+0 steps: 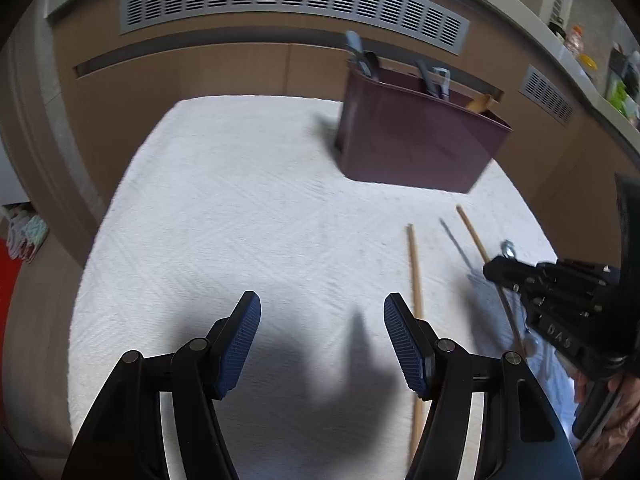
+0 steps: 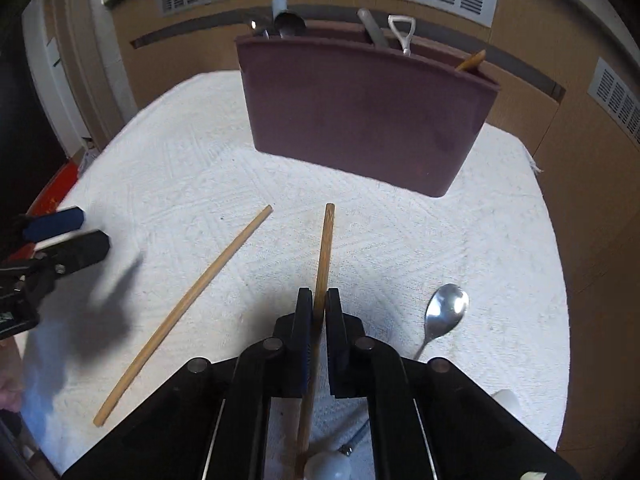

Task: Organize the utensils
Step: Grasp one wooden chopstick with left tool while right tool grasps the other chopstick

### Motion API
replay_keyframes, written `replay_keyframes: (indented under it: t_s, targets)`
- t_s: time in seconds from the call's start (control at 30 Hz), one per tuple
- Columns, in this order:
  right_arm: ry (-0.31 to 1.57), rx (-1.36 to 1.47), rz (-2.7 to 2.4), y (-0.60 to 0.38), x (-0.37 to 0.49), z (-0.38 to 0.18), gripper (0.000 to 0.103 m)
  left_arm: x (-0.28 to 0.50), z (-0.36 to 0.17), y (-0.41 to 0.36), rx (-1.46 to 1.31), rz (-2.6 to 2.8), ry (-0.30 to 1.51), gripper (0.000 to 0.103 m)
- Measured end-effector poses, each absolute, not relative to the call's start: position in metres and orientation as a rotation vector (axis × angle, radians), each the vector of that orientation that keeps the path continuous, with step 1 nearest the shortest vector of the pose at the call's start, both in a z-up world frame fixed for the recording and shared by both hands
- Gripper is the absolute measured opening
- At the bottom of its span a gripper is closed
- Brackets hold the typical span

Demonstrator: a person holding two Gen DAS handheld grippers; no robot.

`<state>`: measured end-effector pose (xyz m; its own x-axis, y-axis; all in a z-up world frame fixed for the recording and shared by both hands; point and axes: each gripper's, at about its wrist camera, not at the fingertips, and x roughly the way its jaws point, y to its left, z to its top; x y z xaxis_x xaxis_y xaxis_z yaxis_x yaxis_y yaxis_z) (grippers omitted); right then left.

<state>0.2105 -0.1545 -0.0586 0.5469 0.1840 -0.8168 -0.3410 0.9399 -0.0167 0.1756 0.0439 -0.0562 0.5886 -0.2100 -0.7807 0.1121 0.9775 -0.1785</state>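
A bench covered by a white textured cloth [image 2: 192, 152] is seen from both wrist views. At far left of the right wrist view, the left gripper [image 2: 66, 236] is held low over the cloth, its jaws set wide apart with nothing between them; in its own view the blue pads [image 1: 240, 344] are seen spread over a dark shadow. Just right of it, a loose wooden chopstick [image 2: 188, 312] is laid diagonally on the cloth. Beside that, a second wooden chopstick [image 2: 323, 256] is gripped near mid-length by the right gripper [image 2: 316, 300], the jaws closed narrowly on the stick, whose far end is pointed toward a maroon utensil holder [image 2: 360, 112]. The holder is stood at the back of the cloth near a wood-panelled wall [image 2: 580, 128], with metal spoons [image 2: 290, 24] showing at its left end, grey and white handles [image 2: 400, 32] near the middle, and a wooden tip [image 2: 472, 60] at its right end. To the right of the held stick, a metal spoon [image 2: 444, 312] is laid on the cloth, bowl up, its handle hidden under the gripper.
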Motion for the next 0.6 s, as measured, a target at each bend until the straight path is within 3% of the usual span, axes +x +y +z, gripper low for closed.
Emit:
replay_keyframes:
  t_s: [0.07,0.17,0.37,0.6]
  targets:
    - [0.925,-0.146,0.315,-0.166,0.206,-0.047,0.005,0.177,-0.056,0.032,-0.109,-0.25,0.95,0.047]
    - [0.904,-0.087,0.314,-0.184,0.2,-0.034,0.005,0.182,-0.059,0.009,-0.066,-0.343,1.017,0.031]
    - [0.87,-0.026,0.32,-0.205,0.191,-0.025,0.005,0.205,-0.062,-0.038,0.116,-0.404,1.147,0.021]
    - [0.844,0.008,0.334,-0.218,0.185,-0.031,0.005,0.23,-0.067,-0.061,0.278,-0.32,1.21,0.02]
